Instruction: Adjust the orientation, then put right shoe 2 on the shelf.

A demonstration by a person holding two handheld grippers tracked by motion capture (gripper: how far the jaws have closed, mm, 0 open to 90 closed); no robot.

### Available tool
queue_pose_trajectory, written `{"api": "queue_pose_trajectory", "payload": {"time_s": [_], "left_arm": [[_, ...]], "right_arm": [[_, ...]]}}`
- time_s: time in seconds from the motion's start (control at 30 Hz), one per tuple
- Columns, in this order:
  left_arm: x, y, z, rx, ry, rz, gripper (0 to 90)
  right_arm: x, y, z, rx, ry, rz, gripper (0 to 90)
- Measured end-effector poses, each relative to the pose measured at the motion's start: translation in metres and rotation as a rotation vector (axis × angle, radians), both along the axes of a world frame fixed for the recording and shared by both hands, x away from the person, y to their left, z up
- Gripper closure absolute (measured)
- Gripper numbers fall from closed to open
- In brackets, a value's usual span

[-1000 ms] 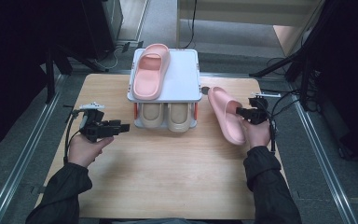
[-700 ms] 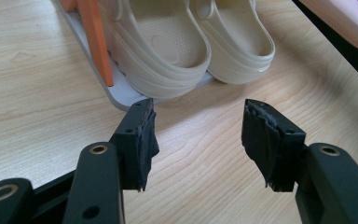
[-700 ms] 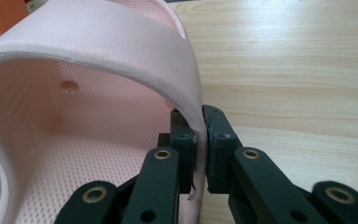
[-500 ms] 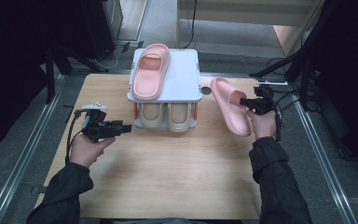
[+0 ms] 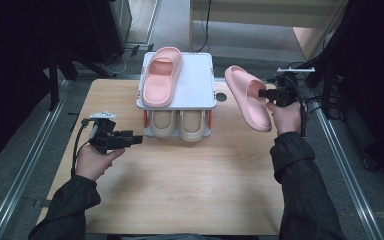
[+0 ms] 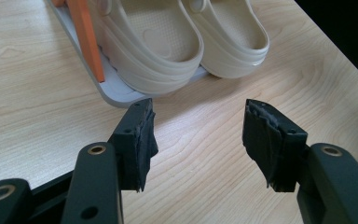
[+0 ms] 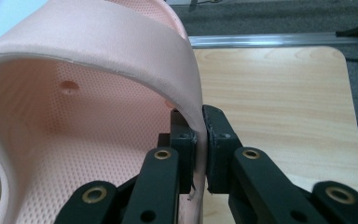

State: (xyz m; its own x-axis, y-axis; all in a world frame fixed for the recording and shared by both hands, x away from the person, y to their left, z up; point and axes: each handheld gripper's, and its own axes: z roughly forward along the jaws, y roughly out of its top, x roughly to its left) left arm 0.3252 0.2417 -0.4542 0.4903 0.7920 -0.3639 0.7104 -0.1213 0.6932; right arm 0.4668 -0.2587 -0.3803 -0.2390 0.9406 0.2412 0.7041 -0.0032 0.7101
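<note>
A pink slipper (image 5: 247,97) hangs in the air right of the white two-tier rack (image 5: 202,80), tilted with its sole side facing out. My right gripper (image 5: 263,93) is shut on its strap; in the right gripper view the strap (image 7: 135,51) is pinched between the pads (image 7: 199,144). A second pink slipper (image 5: 161,75) lies on the rack's top shelf. Two beige slippers (image 5: 179,122) sit on the lower shelf, seen close up in the left gripper view (image 6: 177,42). My left gripper (image 5: 139,139) (image 6: 198,140) stands open just left of the rack, low over the table, holding nothing.
The wooden table (image 5: 190,180) has bare room in front of the rack. An orange post (image 6: 87,37) holds the rack's corner. Metal rails (image 5: 27,165) run along both table sides. Cables and dark stands crowd the far right (image 5: 330,65).
My right gripper has lifted the pink slipper off the table and carried it up and slightly toward the rack. The left gripper has stayed put.
</note>
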Motion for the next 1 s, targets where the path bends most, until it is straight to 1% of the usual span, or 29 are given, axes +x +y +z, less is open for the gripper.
{"api": "queue_pose_trajectory", "payload": {"time_s": [0.13, 0.3, 0.5, 0.6, 0.83, 0.9, 1.0], "left_arm": [[0.0, 0.0, 0.0, 0.0, -0.002, -0.002, 43.6], [0.0, 0.0, 0.0, -0.002, -0.002, -0.003, 43.5], [-0.001, -0.001, 0.0, -0.006, -0.003, -0.004, 43.5], [-0.001, -0.001, 0.001, -0.009, -0.006, -0.01, 43.5], [-0.002, -0.001, 0.003, -0.018, -0.02, -0.013, 43.6], [-0.003, -0.001, 0.003, -0.018, -0.02, -0.012, 43.6], [-0.002, -0.001, 0.003, -0.017, -0.019, -0.015, 43.6]], "right_arm": [[0.004, 0.005, 0.015, -0.01, -0.006, 0.003, 84.7], [0.008, 0.011, 0.028, -0.015, -0.008, 0.011, 84.6], [0.012, 0.023, 0.042, 0.004, -0.016, 0.037, 84.4], [0.015, 0.031, 0.046, 0.016, -0.024, 0.047, 84.3], [0.023, 0.058, 0.057, 0.006, -0.038, 0.078, 83.6], [0.025, 0.066, 0.059, 0.018, -0.047, 0.075, 83.1], [0.029, 0.077, 0.06, 0.02, -0.062, 0.078, 83.1]]}}
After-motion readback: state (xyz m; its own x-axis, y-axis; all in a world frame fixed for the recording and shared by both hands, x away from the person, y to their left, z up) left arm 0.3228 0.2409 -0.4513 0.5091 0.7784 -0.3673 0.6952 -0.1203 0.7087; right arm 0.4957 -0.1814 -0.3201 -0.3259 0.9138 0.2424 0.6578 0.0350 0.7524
